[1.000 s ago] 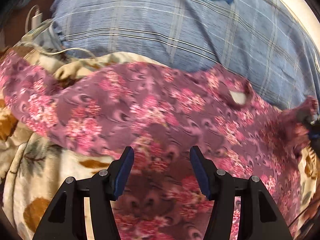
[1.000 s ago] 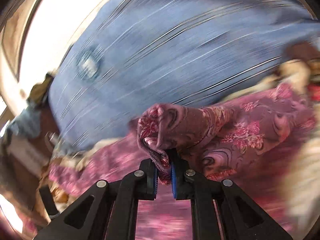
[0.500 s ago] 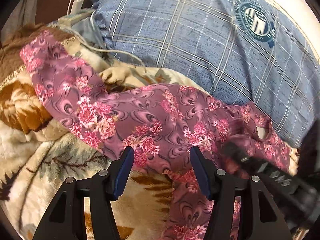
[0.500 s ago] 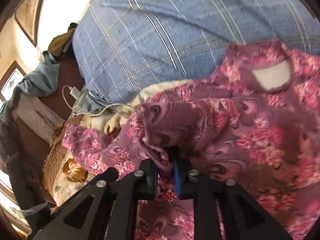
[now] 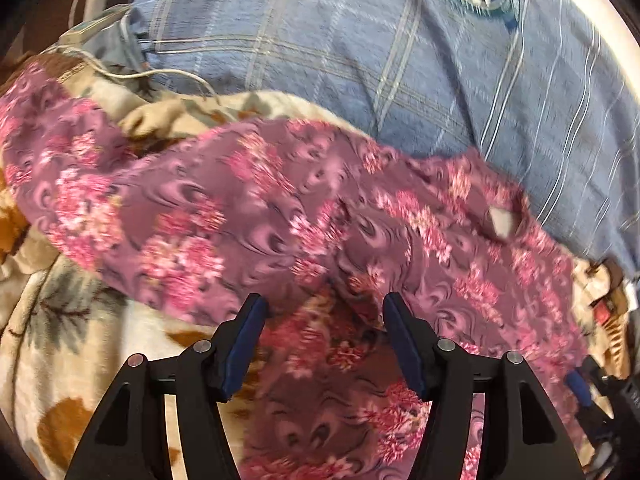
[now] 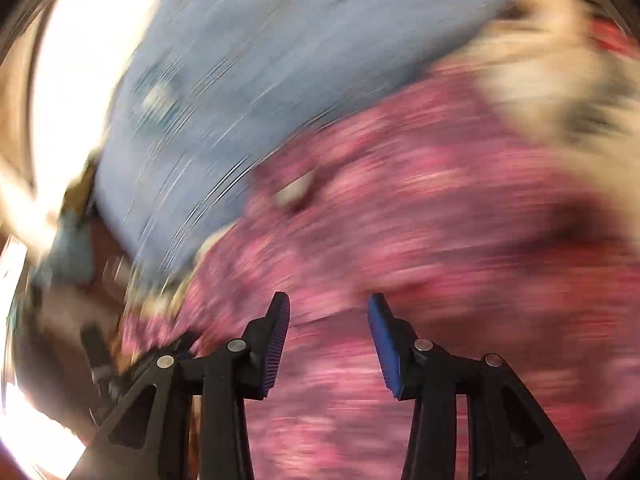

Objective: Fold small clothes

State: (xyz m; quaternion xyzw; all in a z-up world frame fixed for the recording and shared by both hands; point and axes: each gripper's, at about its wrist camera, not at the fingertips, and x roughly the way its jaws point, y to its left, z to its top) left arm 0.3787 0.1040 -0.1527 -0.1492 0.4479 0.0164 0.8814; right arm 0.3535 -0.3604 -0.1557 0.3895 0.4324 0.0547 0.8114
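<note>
A purple garment with pink flowers (image 5: 240,208) lies spread across a beige blanket, its neck opening (image 5: 502,220) toward the right. My left gripper (image 5: 323,308) hovers over the garment's lower middle. Its jaws are opening, and cloth lies below them but not between the pads. A blue pad of my right gripper (image 5: 578,386) shows at the lower right edge. The right wrist view is smeared by motion. There my right gripper (image 6: 328,304) is over the garment (image 6: 400,208); its jaws are opening with nothing between them.
A big blue plaid pillow (image 5: 360,60) lies just behind the garment. A white charger and cable (image 5: 94,0) sit at the far left by the pillow's corner. The beige leaf-patterned blanket (image 5: 60,340) covers the bed to the left and under the garment.
My right gripper has let go of the fold of cloth it pinched, spread its jaws and swung quickly sideways. The released cloth now lies folded over the garment. My left gripper shifted slightly.
</note>
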